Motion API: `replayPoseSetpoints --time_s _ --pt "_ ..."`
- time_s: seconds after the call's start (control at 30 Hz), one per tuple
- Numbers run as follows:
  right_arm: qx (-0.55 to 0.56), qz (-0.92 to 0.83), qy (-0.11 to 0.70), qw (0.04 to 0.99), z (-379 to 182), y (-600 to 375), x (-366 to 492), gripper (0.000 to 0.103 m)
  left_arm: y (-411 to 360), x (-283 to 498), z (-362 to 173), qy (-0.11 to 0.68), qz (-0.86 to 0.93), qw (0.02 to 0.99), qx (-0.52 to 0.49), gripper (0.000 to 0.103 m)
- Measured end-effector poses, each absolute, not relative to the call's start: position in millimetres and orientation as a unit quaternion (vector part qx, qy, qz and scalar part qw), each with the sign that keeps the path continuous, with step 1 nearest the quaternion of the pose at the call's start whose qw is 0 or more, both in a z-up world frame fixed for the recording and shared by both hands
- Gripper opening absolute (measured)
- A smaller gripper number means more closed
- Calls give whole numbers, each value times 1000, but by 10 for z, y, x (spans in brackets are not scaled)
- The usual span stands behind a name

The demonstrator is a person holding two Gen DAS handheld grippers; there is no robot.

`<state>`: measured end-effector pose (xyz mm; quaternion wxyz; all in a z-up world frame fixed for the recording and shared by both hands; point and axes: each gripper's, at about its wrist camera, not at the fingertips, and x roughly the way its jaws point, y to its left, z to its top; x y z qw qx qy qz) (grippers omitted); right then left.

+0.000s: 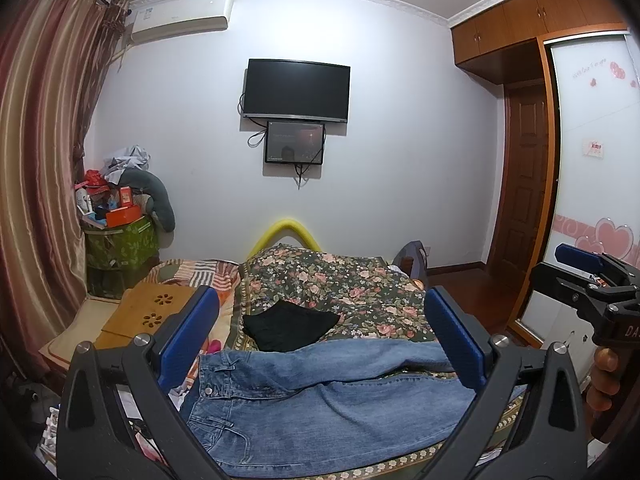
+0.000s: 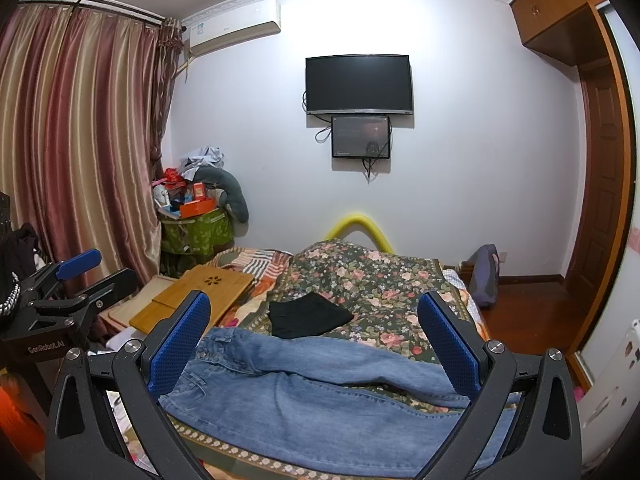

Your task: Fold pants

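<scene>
Blue jeans lie spread across the near end of the bed, waistband to the left, both legs running right; they also show in the right wrist view. My left gripper is open and empty, held above the jeans. My right gripper is open and empty, also above the jeans. In the left wrist view the right gripper shows at the right edge, in a hand. In the right wrist view the left gripper shows at the left edge.
A folded black garment lies on the floral bedspread beyond the jeans. A wooden lap desk sits on the bed's left side. A cluttered green bin stands by the curtain. A wardrobe and door are on the right.
</scene>
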<state>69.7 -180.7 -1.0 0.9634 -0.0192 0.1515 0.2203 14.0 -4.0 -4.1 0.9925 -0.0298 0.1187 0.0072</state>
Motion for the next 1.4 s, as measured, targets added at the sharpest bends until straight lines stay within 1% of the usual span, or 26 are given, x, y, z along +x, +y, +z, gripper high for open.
replayPoseSetpoints --time_s 0.23,0.43,0.7,1.0,1.07,1.1,1.27,1.33,1.37,1.4 --pt "-19 221 170 960 -108 -1786 854 103 32 308 -113 119 33 992 -16 103" --pt "-33 207 203 956 -348 -1758 1250 103 255 641 -225 133 38 990 -32 103" --pt "-52 200 288 935 -945 -1771 2080 103 873 1576 -564 223 58 970 -75 103" --pt "-75 215 370 901 -1595 -1827 2945 103 1736 2648 -1410 332 119 932 -81 103" --pt "-81 225 386 891 -1732 -1817 3103 102 1877 2813 -1621 354 132 923 -75 97" --pt "-87 226 392 888 -1803 -1804 3191 102 1950 2906 -1749 367 142 917 -70 90" --pt "-115 259 405 869 -2082 -1704 3550 100 2212 3260 -2336 423 155 890 -67 77" --pt "-125 271 414 860 -2187 -1623 3665 95 2271 3340 -2521 440 159 881 -69 63" --pt "-128 277 418 856 -2235 -1588 3742 92 2315 3400 -2624 449 162 876 -70 60" --pt "-132 285 425 849 -2303 -1538 3796 91 2360 3453 -2733 461 168 868 -71 52"
